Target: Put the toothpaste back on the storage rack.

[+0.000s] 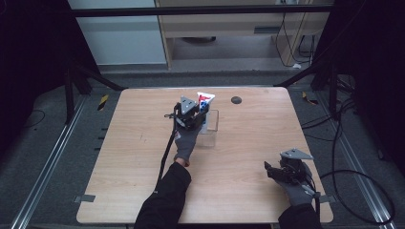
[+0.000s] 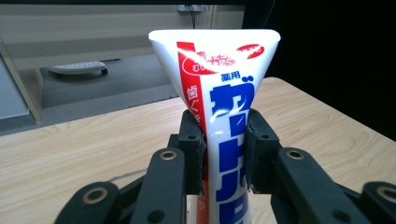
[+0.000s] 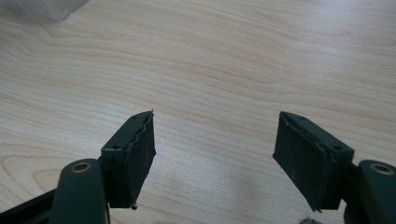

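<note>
Right now the left gripper (image 2: 224, 154) is squeezing the white toothpaste tube with red and blue letters (image 2: 219, 84) between its two black jaws, holding it upright just over the clear plastic box (image 1: 211, 130) on the light wooden table (image 1: 248, 157). The tube is looking soft and slippery, so it could be slipping or tipping and missing the box. The right gripper (image 3: 215, 154) is waiting near the table edge with its jaws wide apart, holding nothing.

The toothpaste tube's (image 2: 224, 107) lower end is hidden behind the left tongs (image 2: 225, 149) and the frame's bottom edge.
</note>
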Motion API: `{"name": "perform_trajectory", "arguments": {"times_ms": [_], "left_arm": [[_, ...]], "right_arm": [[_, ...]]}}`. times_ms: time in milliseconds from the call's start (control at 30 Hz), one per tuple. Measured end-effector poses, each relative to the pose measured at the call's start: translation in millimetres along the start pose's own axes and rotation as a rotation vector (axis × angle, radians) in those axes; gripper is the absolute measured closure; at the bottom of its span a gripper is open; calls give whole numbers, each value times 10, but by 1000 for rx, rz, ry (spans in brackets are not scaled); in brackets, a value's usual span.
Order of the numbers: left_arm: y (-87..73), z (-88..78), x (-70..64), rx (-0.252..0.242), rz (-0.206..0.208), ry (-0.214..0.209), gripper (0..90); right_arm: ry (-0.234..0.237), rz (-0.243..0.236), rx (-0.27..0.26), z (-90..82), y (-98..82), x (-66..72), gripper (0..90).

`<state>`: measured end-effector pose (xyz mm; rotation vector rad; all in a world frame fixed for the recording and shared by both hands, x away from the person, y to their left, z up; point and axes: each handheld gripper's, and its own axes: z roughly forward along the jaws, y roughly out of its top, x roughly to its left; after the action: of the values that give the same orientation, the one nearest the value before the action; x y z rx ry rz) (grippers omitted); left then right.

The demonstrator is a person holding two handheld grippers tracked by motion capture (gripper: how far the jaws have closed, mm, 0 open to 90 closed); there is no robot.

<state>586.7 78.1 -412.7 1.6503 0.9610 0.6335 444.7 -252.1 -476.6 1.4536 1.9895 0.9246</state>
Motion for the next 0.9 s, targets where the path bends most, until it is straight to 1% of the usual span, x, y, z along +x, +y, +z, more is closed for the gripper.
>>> {"name": "perform_trajectory", "arguments": {"times_ms": [33, 267, 467, 500, 800, 900], "left_arm": [[-10, 4, -3, 2, 5, 5, 713], [-125, 54, -24, 26, 8, 7, 713], [-194, 65, -32, 33, 9, 12, 712], [-207, 68, -34, 35, 8, 8, 711], [-246, 65, -51, 43, 17, 6, 707], [-248, 64, -64, 54, 29, 7, 703]], "right_arm": [[0, 0, 0, 0, 0, 1, 287], [0, 1, -1, -1, 0, 2, 287], [0, 1, 0, -1, 0, 2, 287], [-2, -2, -1, 0, 0, 1, 287], [-1, 0, 0, -1, 2, 2, 286], [-4, -1, -2, -3, 1, 3, 286]]}}
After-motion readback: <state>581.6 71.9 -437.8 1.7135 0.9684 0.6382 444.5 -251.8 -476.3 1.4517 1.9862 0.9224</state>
